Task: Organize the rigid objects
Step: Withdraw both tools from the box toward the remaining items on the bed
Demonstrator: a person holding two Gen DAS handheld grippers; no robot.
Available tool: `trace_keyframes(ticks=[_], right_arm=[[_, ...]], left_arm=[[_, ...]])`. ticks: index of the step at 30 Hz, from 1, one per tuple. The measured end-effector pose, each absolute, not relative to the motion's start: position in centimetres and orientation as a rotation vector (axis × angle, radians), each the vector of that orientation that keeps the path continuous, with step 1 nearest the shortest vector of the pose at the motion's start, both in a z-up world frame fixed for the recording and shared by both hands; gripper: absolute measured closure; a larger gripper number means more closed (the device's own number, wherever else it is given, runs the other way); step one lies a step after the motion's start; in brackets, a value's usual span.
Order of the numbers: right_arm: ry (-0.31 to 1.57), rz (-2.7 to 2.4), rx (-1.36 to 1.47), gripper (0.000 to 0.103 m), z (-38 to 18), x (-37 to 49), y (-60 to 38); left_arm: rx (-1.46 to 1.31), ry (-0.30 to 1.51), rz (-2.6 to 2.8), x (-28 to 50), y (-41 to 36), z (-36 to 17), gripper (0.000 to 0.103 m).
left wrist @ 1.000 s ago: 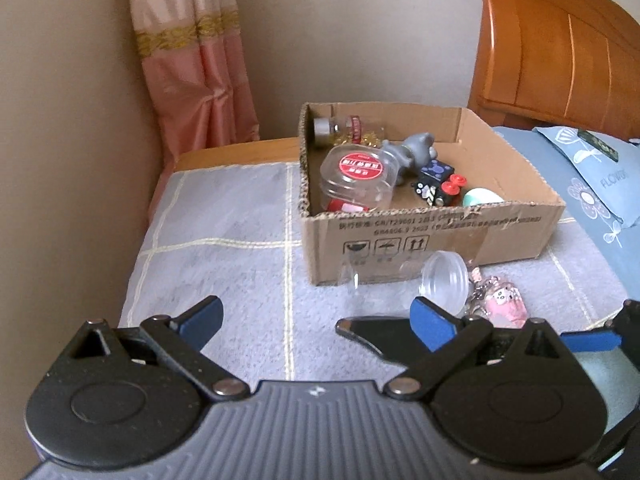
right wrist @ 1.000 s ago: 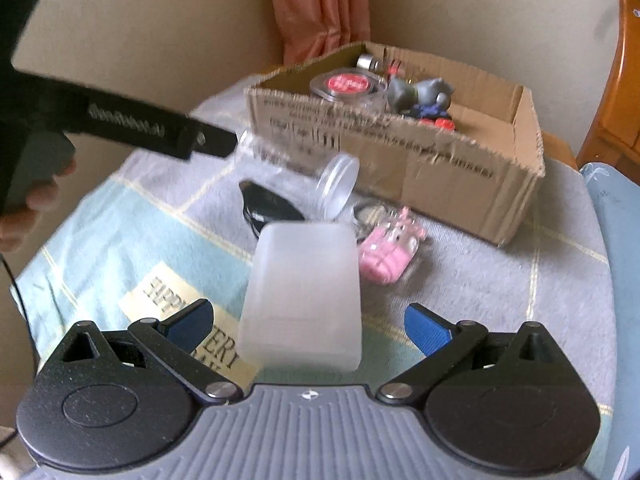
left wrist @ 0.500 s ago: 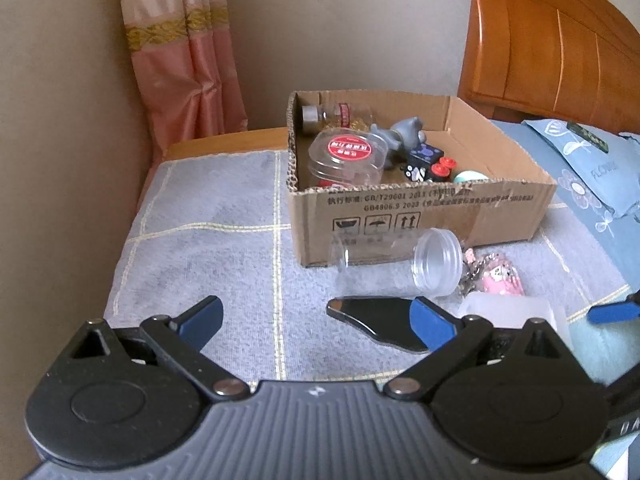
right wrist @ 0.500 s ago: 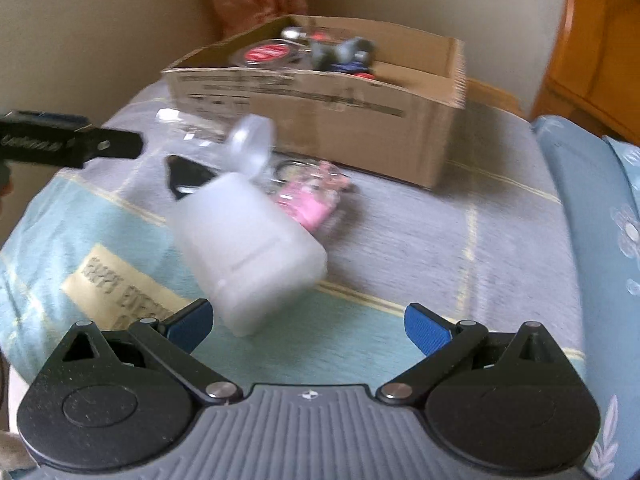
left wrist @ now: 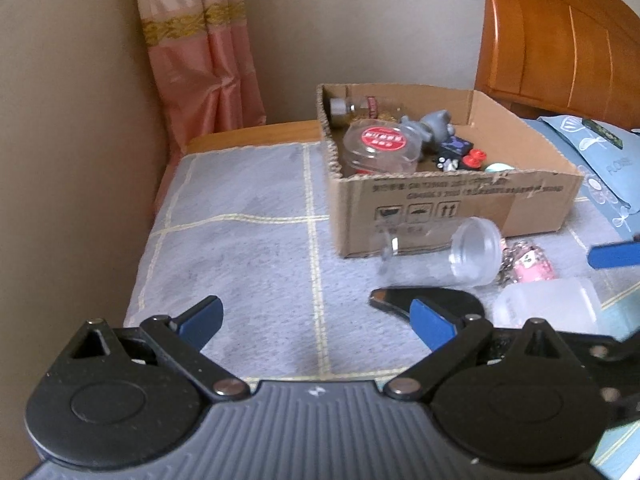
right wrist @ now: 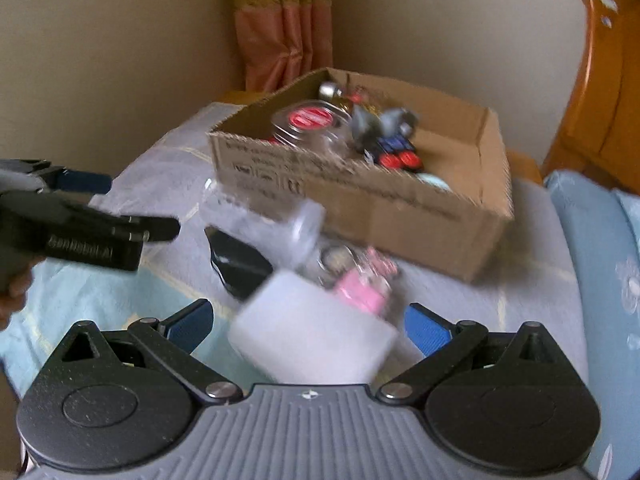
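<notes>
A cardboard box (left wrist: 460, 216) (right wrist: 400, 220) on the bedspread holds a red-lidded jar (left wrist: 378, 146), a grey figure and small toys. In front of it lie a clear jar on its side (left wrist: 448, 258) (right wrist: 272, 228), a black flat piece (left wrist: 432, 302) (right wrist: 236, 264), a pink keychain (left wrist: 530, 266) (right wrist: 360, 290) and a frosted white plastic box (left wrist: 548, 308) (right wrist: 312, 344). My right gripper (right wrist: 308, 318) is open, its fingers on either side of the white box. My left gripper (left wrist: 316, 314) (right wrist: 144, 205) is open over bare cloth, left of the black piece.
A beige wall and a pink curtain (left wrist: 200, 60) close off the left side. A wooden headboard (left wrist: 560, 40) and a blue pillow (left wrist: 600, 160) stand at the right. A person's hand (right wrist: 12, 292) holds the left gripper.
The right gripper swung back towards the cardboard box and came closer to the white box, which now lies between its fingers. The left gripper drew back a little from the cardboard box.
</notes>
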State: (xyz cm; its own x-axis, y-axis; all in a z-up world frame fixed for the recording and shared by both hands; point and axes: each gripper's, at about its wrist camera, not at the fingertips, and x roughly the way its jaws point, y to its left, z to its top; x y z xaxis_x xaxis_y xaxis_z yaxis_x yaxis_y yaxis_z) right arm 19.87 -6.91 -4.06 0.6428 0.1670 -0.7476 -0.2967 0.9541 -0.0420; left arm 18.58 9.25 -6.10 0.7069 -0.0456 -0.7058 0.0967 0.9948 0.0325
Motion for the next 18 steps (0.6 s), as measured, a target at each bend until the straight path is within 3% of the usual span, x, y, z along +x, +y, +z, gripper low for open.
trace_keyframes(ticks=[18], right_arm=[[0.903, 0.127, -0.143, 0.000, -5.9, 18.3, -11.4]], left_arm=[[0.145, 0.810, -0.293, 18.7, 5.4, -9.5, 0.003]])
